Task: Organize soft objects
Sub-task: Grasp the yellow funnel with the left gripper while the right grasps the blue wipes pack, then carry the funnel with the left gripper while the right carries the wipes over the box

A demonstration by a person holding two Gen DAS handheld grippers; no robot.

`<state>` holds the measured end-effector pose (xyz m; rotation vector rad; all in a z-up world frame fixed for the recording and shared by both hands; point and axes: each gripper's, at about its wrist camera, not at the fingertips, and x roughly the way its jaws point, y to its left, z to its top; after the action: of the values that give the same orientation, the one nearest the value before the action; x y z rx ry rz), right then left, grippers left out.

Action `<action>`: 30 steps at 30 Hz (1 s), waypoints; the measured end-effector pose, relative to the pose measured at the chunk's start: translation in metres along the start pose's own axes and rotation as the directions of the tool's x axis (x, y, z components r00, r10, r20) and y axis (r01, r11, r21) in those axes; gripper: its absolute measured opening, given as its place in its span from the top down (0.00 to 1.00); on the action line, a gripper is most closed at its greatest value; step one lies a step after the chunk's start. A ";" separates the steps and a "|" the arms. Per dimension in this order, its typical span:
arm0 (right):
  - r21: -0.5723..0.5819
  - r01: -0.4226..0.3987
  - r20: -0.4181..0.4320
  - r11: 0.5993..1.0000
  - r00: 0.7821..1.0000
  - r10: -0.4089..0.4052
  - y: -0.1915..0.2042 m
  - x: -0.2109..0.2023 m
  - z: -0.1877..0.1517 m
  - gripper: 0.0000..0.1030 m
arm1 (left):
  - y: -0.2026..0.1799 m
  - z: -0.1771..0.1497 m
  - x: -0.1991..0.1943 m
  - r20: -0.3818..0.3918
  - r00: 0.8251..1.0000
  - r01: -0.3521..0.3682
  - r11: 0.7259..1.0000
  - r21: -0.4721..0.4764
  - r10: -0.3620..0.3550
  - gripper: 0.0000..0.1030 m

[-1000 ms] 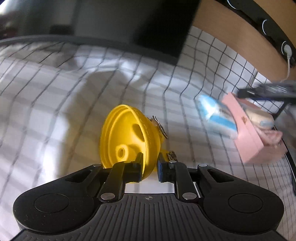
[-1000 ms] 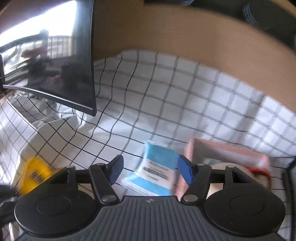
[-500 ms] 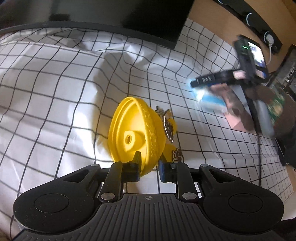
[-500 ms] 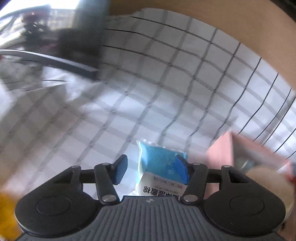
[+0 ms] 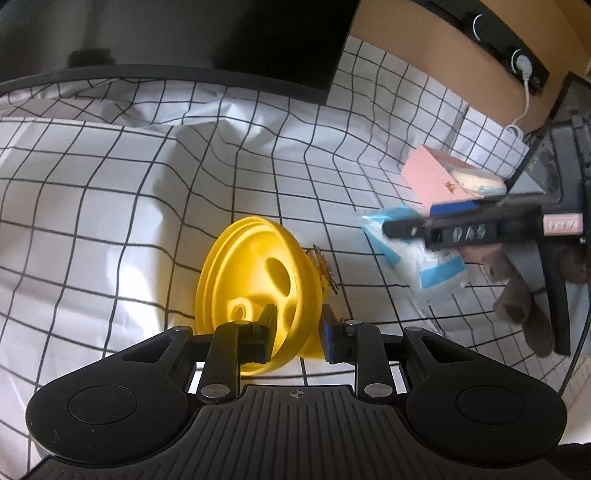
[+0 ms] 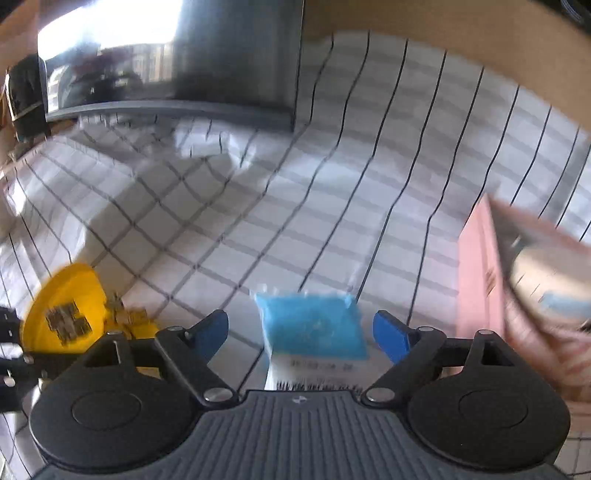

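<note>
A yellow soft round toy (image 5: 258, 291) with a keyring lies on the checked cloth; it also shows in the right wrist view (image 6: 68, 308). My left gripper (image 5: 297, 332) is shut on the toy's rim. A blue and white tissue pack (image 6: 314, 332) lies between the open fingers of my right gripper (image 6: 301, 332), which do not touch it. In the left wrist view the tissue pack (image 5: 424, 262) sits under the right gripper (image 5: 461, 225). A pink box (image 5: 430, 175) holding soft items stands just right of the pack; it also shows in the right wrist view (image 6: 480, 280).
A black monitor (image 5: 184, 33) stands at the back on the checked cloth (image 5: 110, 184). A wooden wall with a black power strip (image 5: 498, 48) and a white cable (image 5: 521, 110) runs behind. A dark frame (image 5: 569, 110) stands at the far right.
My right gripper has moved down and forward over the tissue pack, which now lies between its fingers. My left gripper still holds the yellow toy, slightly turned.
</note>
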<state>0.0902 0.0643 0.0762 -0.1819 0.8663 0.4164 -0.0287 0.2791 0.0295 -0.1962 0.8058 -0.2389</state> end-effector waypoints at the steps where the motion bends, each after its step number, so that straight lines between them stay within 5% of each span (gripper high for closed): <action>1: -0.003 0.001 -0.017 1.000 1.000 -0.001 0.000 0.004 -0.004 0.16 | -0.002 0.002 0.003 -0.005 1.000 -0.005 1.000 0.006 0.005 0.74; 4: -0.024 0.023 -0.054 0.999 0.998 -0.024 0.000 0.017 -0.015 0.21 | -0.004 0.007 0.017 -0.038 0.999 -0.029 1.000 0.009 0.029 0.72; 8: -0.024 0.000 -0.062 1.000 0.998 -0.002 -0.004 0.010 -0.027 0.46 | -0.003 0.014 0.029 -0.025 0.999 -0.046 0.999 -0.014 0.045 0.68; 18: -0.070 -0.024 -0.023 0.997 0.999 0.022 -0.012 -0.064 -0.057 0.46 | 0.007 0.016 0.037 -0.024 1.000 -0.009 0.997 -0.072 0.008 0.64; 23: -0.116 0.022 -0.017 0.993 1.000 -0.024 -0.030 -0.100 -0.082 0.46 | 0.000 0.008 0.021 0.051 0.999 -0.002 0.995 -0.101 0.008 0.81; 30: -0.115 0.104 0.043 0.988 0.994 -0.099 -0.078 -0.147 -0.116 0.46 | -0.054 0.002 0.001 0.108 0.993 0.060 0.998 -0.020 -0.058 0.85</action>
<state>-0.0420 -0.0849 0.1138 -0.3242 0.7925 0.3744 -0.0342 0.2272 0.0441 -0.2532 0.6973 -0.2723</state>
